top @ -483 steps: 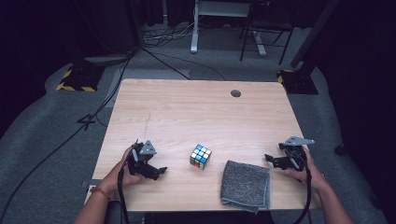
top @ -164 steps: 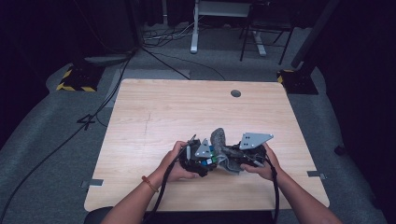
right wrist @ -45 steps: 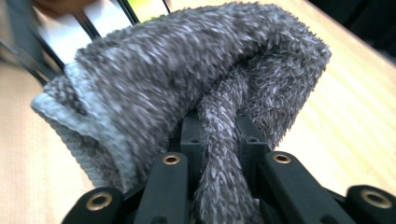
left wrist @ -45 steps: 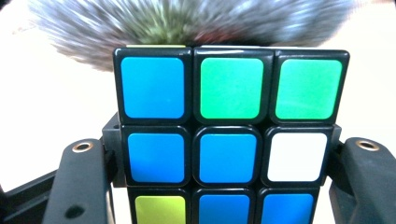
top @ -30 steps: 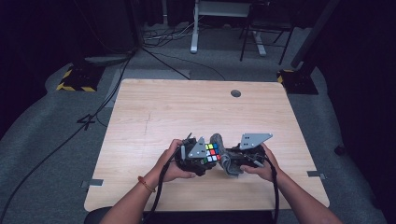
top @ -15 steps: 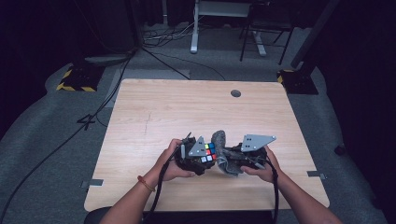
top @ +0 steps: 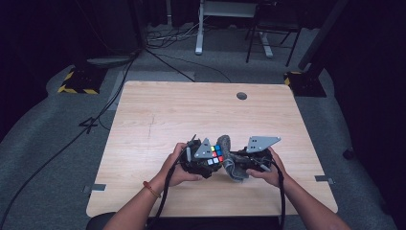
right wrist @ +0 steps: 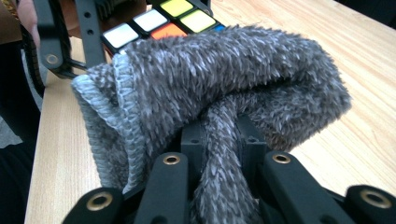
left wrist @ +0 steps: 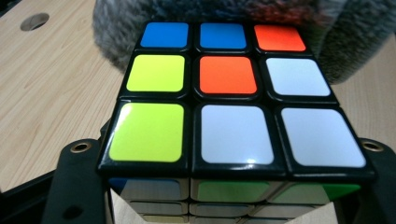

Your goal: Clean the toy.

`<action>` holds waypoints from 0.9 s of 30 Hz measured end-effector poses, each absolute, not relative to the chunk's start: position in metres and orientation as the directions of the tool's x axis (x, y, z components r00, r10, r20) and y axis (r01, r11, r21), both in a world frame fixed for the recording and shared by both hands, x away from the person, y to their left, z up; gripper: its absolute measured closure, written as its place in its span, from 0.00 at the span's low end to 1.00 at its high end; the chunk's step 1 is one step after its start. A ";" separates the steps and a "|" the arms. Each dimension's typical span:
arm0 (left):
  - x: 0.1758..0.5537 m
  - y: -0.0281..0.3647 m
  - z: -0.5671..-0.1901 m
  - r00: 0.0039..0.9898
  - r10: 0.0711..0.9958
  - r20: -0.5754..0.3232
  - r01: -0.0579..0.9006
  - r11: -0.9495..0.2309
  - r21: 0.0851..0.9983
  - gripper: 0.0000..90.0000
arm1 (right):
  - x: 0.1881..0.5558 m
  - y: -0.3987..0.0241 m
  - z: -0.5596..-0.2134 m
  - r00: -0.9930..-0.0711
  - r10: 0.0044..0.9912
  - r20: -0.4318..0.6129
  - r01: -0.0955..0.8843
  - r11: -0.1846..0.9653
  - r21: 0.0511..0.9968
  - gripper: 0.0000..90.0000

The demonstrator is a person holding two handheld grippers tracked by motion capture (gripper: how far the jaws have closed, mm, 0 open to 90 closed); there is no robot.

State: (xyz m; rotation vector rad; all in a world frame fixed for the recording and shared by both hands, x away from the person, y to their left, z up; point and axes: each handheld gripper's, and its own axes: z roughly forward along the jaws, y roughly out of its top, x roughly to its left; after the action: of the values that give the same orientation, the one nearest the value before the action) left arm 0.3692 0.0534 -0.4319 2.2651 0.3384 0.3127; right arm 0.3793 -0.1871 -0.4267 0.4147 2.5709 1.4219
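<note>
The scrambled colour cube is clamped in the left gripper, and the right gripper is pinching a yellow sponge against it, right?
Not quite. The scrambled colour cube does sit in the left gripper, but the right gripper pinches a grey fluffy cloth, not a yellow sponge, as the right gripper view shows.

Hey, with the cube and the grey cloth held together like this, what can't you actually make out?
- Cube, left gripper view: far side hidden behind the cloth; lower rows cut off by the frame's bottom edge.
- Right gripper, right gripper view: pads buried in cloth pile.
- High view: cube stickers too small to read; left gripper jaws covered by its grey plate.
</note>
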 end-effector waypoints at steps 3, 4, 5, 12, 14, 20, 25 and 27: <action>0.370 0.055 -0.432 0.935 0.338 0.104 0.146 -0.637 0.757 0.34 | 0.377 -0.187 -0.426 -0.947 0.321 -0.020 0.150 0.495 0.856 0.87; 0.371 0.056 -0.432 0.936 0.339 0.099 0.150 -0.636 0.757 0.34 | 0.377 -0.187 -0.426 -0.947 0.319 -0.023 0.145 0.491 0.859 0.87; 0.372 0.056 -0.432 0.937 0.338 0.091 0.157 -0.637 0.754 0.34 | 0.376 -0.187 -0.425 -0.948 0.318 -0.023 0.142 0.484 0.863 0.87; 0.375 0.063 -0.433 0.958 0.285 0.037 0.155 -0.622 0.768 0.36 | 0.376 -0.186 -0.425 -0.952 0.304 -0.034 0.125 0.487 0.864 0.87; 0.372 0.060 -0.432 0.954 0.286 0.087 0.124 -0.642 0.757 0.37 | 0.378 -0.186 -0.427 -0.949 0.314 -0.015 0.148 0.491 0.858 0.87; 0.369 0.047 -0.433 0.937 0.327 0.119 0.139 -0.664 0.734 0.32 | 0.379 -0.187 -0.428 -0.938 0.346 -0.031 0.156 0.497 0.853 0.87; 0.365 0.032 -0.446 0.952 0.255 0.171 0.085 -0.755 0.651 0.37 | 0.366 -0.177 -0.420 -0.960 0.276 -0.055 0.093 0.497 0.863 0.87; 0.363 0.029 -0.447 0.952 0.244 0.184 0.069 -0.759 0.647 0.37 | 0.361 -0.171 -0.422 -0.960 0.263 -0.097 0.060 0.532 0.845 0.87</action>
State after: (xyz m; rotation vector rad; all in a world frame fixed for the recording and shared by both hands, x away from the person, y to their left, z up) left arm 0.3632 0.0288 -0.4469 2.4213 0.2200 0.3387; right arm 0.3607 -0.1710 -0.4218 0.2741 2.5575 1.3979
